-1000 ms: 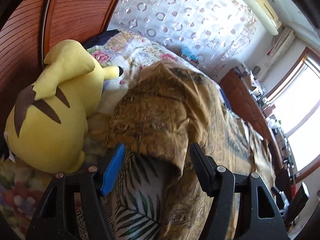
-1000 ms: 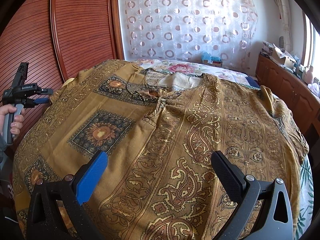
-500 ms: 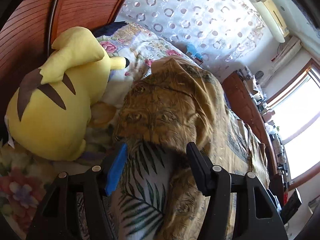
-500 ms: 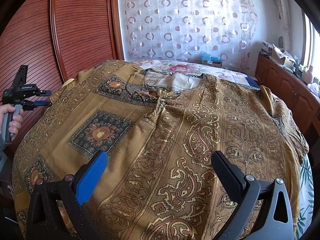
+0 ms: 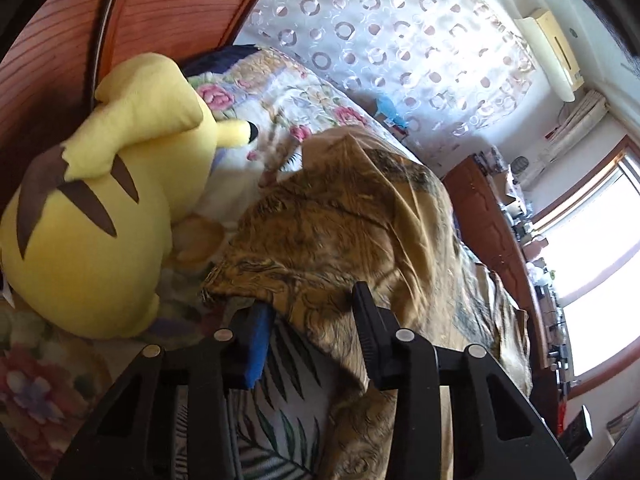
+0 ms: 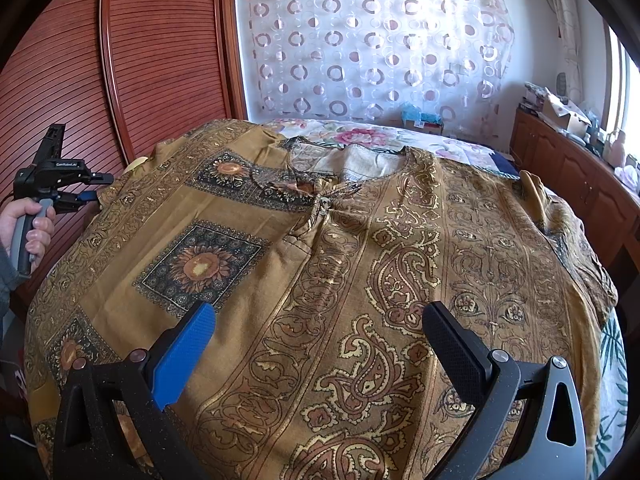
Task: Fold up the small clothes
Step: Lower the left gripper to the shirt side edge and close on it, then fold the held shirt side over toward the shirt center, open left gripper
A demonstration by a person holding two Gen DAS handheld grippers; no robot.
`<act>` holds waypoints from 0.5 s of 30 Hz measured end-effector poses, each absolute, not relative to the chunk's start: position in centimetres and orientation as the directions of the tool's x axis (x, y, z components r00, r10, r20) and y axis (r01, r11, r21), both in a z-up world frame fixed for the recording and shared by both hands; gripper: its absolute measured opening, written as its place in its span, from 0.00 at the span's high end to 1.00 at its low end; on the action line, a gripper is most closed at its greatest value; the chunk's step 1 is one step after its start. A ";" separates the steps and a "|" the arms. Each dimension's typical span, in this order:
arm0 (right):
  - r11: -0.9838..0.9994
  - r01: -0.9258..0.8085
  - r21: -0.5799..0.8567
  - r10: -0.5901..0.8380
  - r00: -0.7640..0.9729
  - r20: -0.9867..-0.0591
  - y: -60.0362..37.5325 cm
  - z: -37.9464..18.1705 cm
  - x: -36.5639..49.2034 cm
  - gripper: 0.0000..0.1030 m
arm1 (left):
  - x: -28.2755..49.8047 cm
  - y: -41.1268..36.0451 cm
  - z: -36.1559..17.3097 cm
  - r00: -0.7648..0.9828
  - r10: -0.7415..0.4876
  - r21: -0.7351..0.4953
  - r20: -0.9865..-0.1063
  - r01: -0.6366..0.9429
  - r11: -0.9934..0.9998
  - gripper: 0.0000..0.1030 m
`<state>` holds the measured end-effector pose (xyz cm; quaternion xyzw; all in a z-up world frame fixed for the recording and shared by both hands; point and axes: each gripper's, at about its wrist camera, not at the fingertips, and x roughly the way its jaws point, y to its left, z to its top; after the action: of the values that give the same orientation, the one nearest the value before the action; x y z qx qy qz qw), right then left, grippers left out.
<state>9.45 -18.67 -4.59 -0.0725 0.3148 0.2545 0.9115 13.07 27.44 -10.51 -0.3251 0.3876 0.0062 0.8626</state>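
Left wrist view: my left gripper (image 5: 310, 300) has just been closing its jaws over the sleeve edge of the ochre patterned garment (image 5: 344, 232), with cloth between them; I cannot confirm the pads press yet. The garment lies spread flat across the bed (image 6: 612, 364). My right gripper (image 6: 320, 332) hovers above it, jaws wide, nothing held. Risk: a thin bite slips, or it catches the leaf-print sheet (image 5: 288, 408) beneath. The yellow plush toy (image 5: 92, 216) crowds that side.

Bedroom: slatted red-brown wardrobe doors (image 6: 140, 60) on left wall, sheer ring-patterned curtain (image 6: 372, 40) across back wall. Low wooden cabinets (image 6: 568, 168) along right (tops cluttered), bright windows (image 5: 592, 240) above them. AC unit (image 5: 550, 48) mounted high.
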 end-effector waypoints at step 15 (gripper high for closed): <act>0.859 -0.511 0.027 0.419 0.672 -0.611 -18.7 -4.6 9.4 0.00 | 13.7 25.4 -6.3 0.754 -0.056 -0.325 -0.655 -0.215 0.921 0.98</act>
<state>9.44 -18.66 -4.61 -0.0732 0.3149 0.2549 0.9113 13.70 25.37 -6.30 -0.1941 0.3482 0.0434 0.9161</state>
